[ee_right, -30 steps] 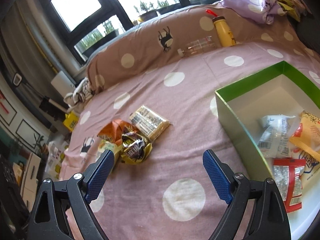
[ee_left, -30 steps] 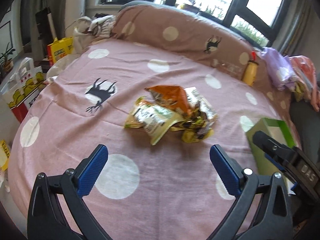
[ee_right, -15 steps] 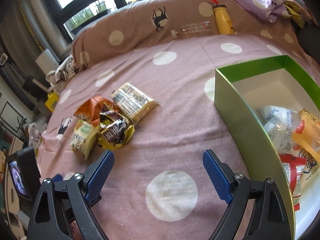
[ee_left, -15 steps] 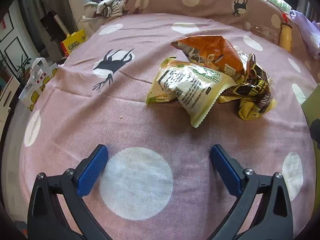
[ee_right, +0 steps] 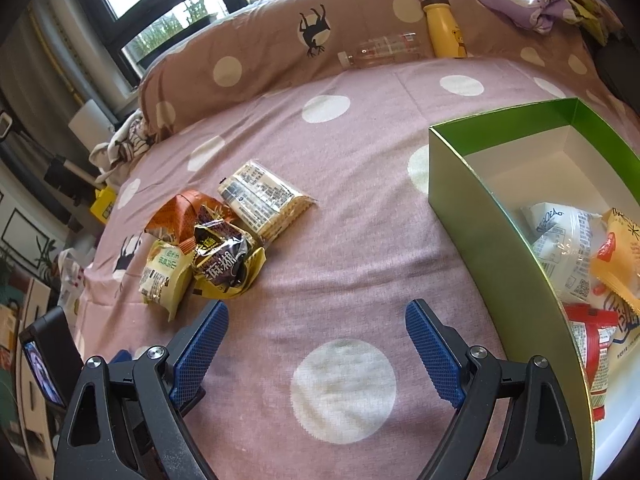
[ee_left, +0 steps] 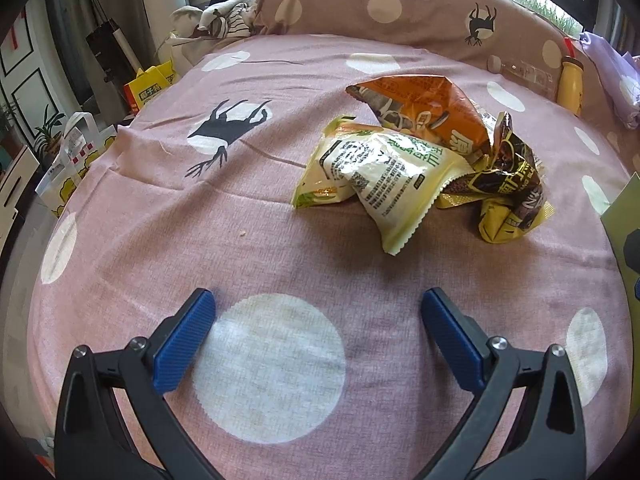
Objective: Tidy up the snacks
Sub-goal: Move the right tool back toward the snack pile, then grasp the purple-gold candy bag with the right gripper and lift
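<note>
Left wrist view: left tongs (ee_left: 318,308) spread wide and empty at bottom centre, above the pink bed (ee_left: 160,216). Upper right of centre lies a pile of snack packets (ee_left: 416,160): light, crinkly, likely slippery; the pale packet's (ee_left: 384,168) crimped edge looks best to pinch. Right wrist view: right tongs (ee_right: 316,322) spread, empty; green box (ee_right: 480,216) at right.

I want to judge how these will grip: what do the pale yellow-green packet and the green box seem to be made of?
The pale yellow-green packet looks like thin glossy plastic film: it is crinkled, catches highlights and has a serrated sealed edge. The green box looks like stiff card with a satin green outside and matte white inside; its walls stand straight.
</note>
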Motion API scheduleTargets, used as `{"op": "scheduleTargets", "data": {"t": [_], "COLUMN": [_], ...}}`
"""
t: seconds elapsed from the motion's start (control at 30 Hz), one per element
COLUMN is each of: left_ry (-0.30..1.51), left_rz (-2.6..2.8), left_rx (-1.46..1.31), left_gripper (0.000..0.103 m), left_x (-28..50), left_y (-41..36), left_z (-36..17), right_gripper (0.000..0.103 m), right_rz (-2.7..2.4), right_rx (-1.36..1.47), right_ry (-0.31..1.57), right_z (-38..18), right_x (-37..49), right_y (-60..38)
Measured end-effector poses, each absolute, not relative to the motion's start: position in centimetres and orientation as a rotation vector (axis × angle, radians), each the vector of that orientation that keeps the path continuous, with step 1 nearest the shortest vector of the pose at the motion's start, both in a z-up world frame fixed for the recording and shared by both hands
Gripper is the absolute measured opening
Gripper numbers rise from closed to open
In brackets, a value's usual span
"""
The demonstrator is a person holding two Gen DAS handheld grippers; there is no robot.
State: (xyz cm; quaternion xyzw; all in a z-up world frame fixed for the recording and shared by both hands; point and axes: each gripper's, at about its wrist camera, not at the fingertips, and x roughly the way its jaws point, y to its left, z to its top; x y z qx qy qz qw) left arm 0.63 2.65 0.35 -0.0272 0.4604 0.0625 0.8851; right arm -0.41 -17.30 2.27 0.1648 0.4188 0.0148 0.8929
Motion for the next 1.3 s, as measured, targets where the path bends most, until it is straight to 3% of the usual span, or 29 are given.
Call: {"op": "scheduleTargets", "data": {"t": [0.53, 0.63, 0.87, 1.03, 1.3], "left_ry": [1.037, 1.053, 0.890, 0.913, 0.931], "left_rz": [0.169, 0.124, -0.050, -0.052, -0.071], "left_rx": [-0.066, -0.082, -0.268, -0.301, -0.287], "left_gripper": [0.103, 0.095, 0.096, 0.094, 0.074], "left_x": [1.3, 1.4, 0.0, 0.6, 0.4], "left_y": [2.5, 2.7, 4.2, 4.9, 5.1], "left_z": [0.8, 1.6, 5.3, 5.9, 6.5], "right_gripper": [0.090, 0.090, 0.090, 0.090, 0.090], "right_rz": [0.038, 0.034, 0.074, 0.136, 0.264], "right_rx": [0.353, 0.352, 0.372, 0.395, 0.290], "right_ry": [0.858, 0.848, 0.787, 0.806, 0.872], "right_z": [2.3, 2.5, 4.1, 4.7, 4.4], "right_x": [-0.6, -0.9, -1.4, 0.3, 6.0], "right_y": [-17.2, -17.2, -17.8, -17.3, -12.1]}}
